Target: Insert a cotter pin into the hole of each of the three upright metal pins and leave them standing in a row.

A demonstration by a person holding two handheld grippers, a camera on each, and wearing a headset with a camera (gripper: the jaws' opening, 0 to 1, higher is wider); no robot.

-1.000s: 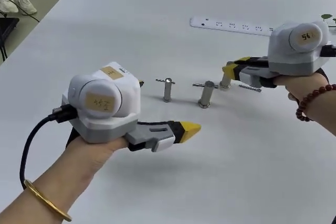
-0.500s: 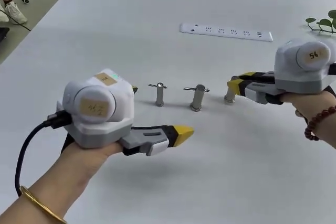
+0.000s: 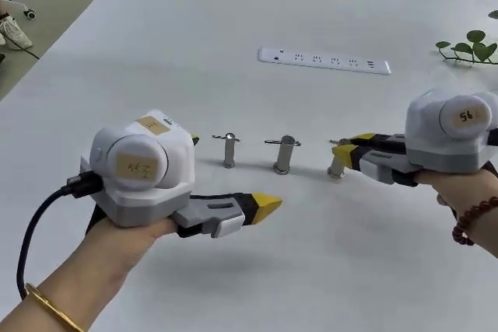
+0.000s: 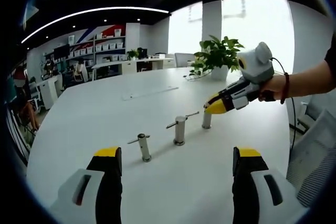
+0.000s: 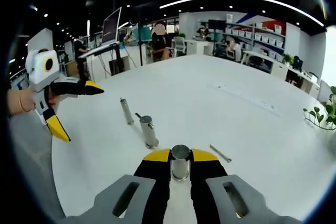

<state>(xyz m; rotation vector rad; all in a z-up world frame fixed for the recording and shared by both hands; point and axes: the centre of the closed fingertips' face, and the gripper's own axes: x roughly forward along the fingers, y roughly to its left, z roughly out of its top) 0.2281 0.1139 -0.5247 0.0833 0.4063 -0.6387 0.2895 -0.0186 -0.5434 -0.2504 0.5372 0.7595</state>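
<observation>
Third metal pin (image 5: 180,165): recorded upright at the right end of the row, with no cotter pin seen through it. The right tool (image 3: 341,153) is closed down to the pin's width. Both jaws appear to touch its flanks, so the pin is judged to be steadied. A loose cotter pin (image 5: 220,153) is noted lying flat on the desk (image 3: 350,270), just beside that pin and apart from the jaws.

Middle metal pin (image 3: 284,156) and left metal pin (image 3: 229,152): both are recorded upright, crossed near the top by the second cotter pin (image 3: 274,142) and the first cotter pin (image 3: 224,138). The three pins are set roughly in line, near one another and not touching.

Left tool (image 4: 177,155): its jaws are spread wide with nothing held, and it is carried above the desk on the near side of the row.

Step judged: two insertions are done and the last is in hand. Next, the loose cotter pin must be lifted, probably by the empty left tool. A fine tip pinch is called for, since the wire lies flat. It must then be lined up with the cross hole and pushed through while the third pin is kept from tipping.
</observation>
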